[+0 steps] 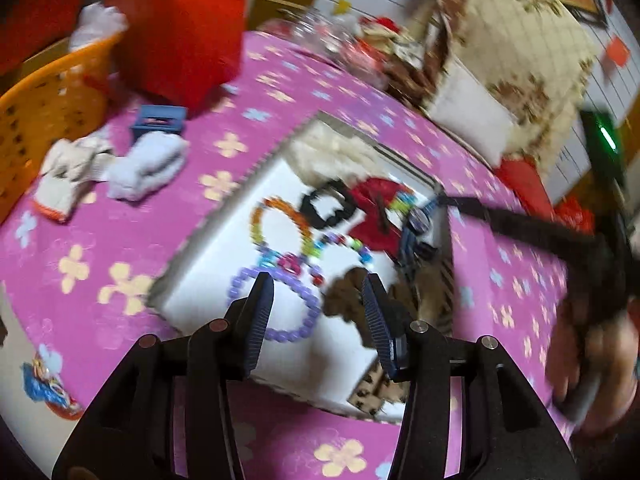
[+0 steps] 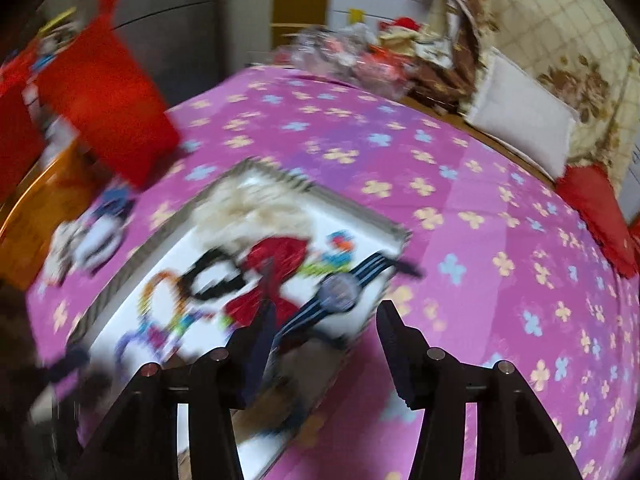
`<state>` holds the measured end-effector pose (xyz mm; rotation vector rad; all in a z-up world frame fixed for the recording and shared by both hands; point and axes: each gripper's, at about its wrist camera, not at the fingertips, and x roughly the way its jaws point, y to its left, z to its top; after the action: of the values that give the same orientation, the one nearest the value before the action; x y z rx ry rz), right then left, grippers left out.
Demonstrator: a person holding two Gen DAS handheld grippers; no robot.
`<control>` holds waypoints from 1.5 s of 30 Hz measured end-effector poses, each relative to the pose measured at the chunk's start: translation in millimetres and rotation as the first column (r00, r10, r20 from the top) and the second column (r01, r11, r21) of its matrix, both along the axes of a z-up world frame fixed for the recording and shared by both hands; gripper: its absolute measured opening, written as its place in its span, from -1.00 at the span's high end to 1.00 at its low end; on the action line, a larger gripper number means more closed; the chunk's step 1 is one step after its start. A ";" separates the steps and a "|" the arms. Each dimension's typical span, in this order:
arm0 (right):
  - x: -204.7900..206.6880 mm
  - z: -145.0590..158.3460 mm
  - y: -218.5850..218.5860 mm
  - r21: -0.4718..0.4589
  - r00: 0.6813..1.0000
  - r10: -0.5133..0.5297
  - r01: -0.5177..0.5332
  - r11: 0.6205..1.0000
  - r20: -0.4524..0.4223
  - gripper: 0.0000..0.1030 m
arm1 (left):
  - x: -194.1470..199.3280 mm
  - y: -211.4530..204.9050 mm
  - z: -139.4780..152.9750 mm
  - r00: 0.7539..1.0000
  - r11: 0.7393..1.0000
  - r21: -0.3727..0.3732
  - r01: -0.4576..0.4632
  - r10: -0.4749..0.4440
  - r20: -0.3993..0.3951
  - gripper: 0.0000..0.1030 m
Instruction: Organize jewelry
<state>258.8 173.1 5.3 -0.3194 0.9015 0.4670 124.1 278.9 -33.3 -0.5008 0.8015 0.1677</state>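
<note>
- Left gripper (image 1: 318,286): jaws partly apart, empty; purple bead bracelet (image 1: 280,308) directly beneath.
- Right gripper (image 2: 326,318): partly apart, empty; watch (image 2: 340,290) just ahead.
- Advice: lower squarely, pinch one strand.

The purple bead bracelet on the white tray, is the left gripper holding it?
No. The left gripper has its fingers apart with nothing pinched between them, and the purple bead bracelet lies flat on the white tray.
</note>
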 end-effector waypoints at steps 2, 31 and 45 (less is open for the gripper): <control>-21.9 -10.8 12.1 -0.023 0.998 0.063 -0.063 0.998 -0.008 0.04 | -2.7 5.1 0.5 0.999 0.999 0.012 -0.037 0.037 0.007 0.11; -138.0 -29.7 -118.5 0.047 0.994 -0.107 0.106 0.993 0.016 0.09 | -13.5 -30.1 10.9 0.974 0.905 0.360 -0.227 0.208 0.091 0.02; -192.6 -29.2 -231.6 0.145 0.955 -0.296 0.292 0.945 0.006 0.09 | -77.0 -143.7 75.6 0.965 0.798 0.561 -0.222 0.098 0.242 -0.60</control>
<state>66.2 -58.5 -23.9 -0.0570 0.8666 0.2473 47.1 135.2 42.3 0.0079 0.4666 0.4995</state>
